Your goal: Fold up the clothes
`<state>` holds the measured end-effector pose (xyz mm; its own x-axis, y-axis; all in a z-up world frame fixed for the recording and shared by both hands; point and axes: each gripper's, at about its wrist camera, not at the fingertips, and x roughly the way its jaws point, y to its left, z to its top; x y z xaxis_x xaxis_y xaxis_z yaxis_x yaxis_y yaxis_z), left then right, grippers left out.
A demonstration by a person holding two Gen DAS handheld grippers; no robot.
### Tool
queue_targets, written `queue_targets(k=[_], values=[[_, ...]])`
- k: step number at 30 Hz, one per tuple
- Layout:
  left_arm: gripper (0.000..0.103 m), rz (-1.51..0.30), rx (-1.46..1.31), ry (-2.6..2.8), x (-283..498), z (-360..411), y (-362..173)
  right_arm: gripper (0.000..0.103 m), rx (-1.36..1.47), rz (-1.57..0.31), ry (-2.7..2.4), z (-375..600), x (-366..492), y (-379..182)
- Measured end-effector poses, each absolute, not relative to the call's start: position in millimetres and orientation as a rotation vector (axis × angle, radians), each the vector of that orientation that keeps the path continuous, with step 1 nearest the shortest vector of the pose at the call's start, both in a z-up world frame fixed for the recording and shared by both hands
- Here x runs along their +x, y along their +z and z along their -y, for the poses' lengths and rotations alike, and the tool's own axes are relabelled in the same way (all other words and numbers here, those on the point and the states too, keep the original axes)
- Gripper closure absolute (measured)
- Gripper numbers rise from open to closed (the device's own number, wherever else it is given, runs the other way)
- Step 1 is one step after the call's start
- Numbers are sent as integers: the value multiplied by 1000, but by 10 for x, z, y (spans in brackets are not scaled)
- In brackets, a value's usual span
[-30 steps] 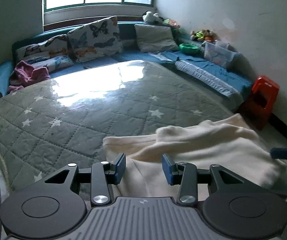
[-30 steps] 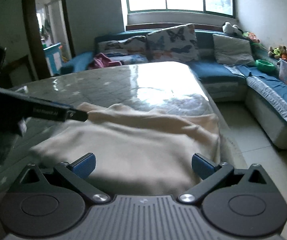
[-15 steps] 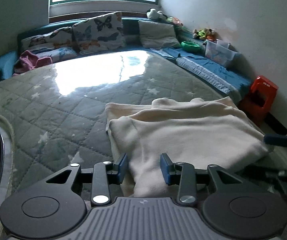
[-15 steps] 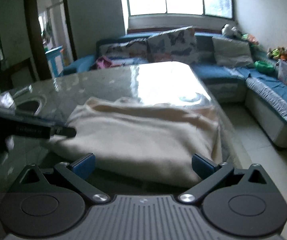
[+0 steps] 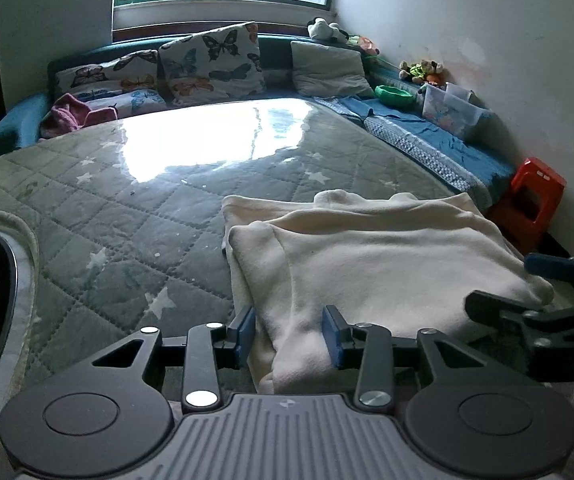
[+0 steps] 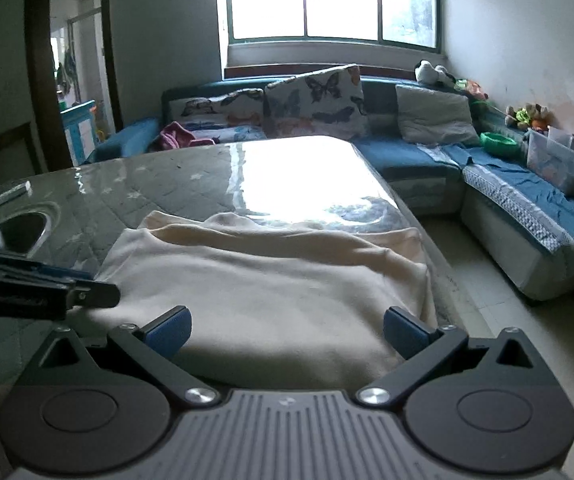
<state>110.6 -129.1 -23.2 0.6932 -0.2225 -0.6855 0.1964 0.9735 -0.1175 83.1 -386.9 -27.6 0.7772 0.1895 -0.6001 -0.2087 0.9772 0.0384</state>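
the cream garment (image 5: 387, 264) is lying folded on the quilted table cover (image 5: 127, 216). its near edge is running between the left gripper (image 5: 289, 334) fingers, seemingly ungripped; the right gripper (image 6: 287, 330) is gaping wide before it.

One cream garment (image 5: 367, 264) lies on one table (image 5: 127, 200). Two grippers show: left (image 5: 289, 330), right (image 6: 287, 330). On the sofa are three butterfly pillows (image 5: 211, 64), one grey pillow (image 5: 327, 66), one pink cloth (image 5: 71, 114), one green bowl (image 5: 397, 96) and one clear bin (image 5: 453, 110). One red stool (image 5: 531, 204) stands beside it.
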Motion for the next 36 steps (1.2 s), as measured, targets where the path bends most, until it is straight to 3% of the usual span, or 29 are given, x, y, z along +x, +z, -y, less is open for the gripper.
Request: queue_targets(k=[12, 19, 36], values=[[62, -768, -53, -230, 1016, 1251, -180, 0, -112, -673, 219, 3741, 732, -326], [55, -756, -50, -232, 858, 1258, -120, 0, -107, -672, 220, 3727, 613, -267], [26, -723, -4, -258, 437, 1327, -93, 0, -72, -687, 197, 3704, 308, -235]])
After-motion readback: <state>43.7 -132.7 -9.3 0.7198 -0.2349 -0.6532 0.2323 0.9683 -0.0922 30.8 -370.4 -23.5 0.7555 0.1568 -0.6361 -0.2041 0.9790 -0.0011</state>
